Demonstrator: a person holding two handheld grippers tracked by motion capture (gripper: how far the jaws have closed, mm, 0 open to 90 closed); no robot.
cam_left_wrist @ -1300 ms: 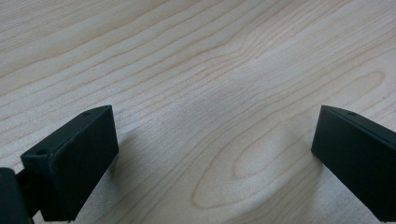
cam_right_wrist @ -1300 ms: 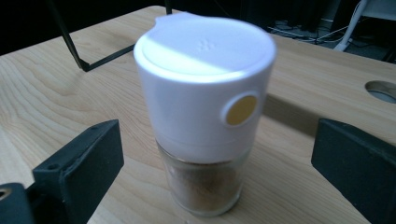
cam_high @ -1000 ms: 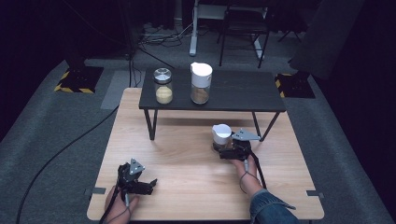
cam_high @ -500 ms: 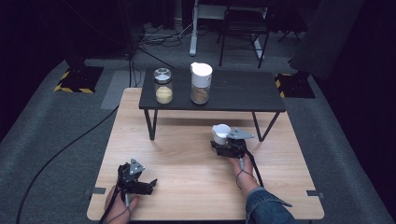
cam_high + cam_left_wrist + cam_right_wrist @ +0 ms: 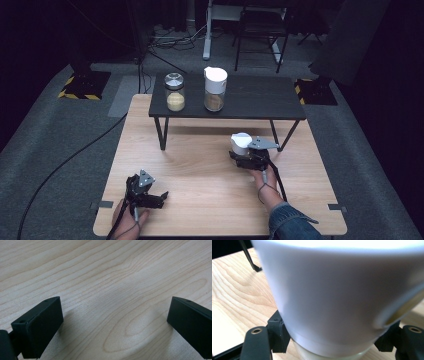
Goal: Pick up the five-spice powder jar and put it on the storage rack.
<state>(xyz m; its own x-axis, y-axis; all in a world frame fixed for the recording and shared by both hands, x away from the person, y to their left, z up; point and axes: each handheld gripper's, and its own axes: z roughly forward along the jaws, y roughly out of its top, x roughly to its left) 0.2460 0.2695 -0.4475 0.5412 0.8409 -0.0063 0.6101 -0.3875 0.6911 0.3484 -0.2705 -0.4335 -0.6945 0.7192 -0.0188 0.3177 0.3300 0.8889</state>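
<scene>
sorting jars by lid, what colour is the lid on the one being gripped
White: the gripped glass jar's plastic lid, clearest in the right gripper view.

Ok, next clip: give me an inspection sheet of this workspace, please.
Surface: light wood table, with a low black shelf at its far side.
Job's things: white-lidded jar on the table, gripped low on its body.
Clutter: two more jars on the shelf.
Grippers: right gripper has just closed on the jar; left gripper open, empty, on the table.
Cables: one across the floor at left; one from the right gripper.
Surroundings: dark room, grey carpet, chair beyond.
</scene>
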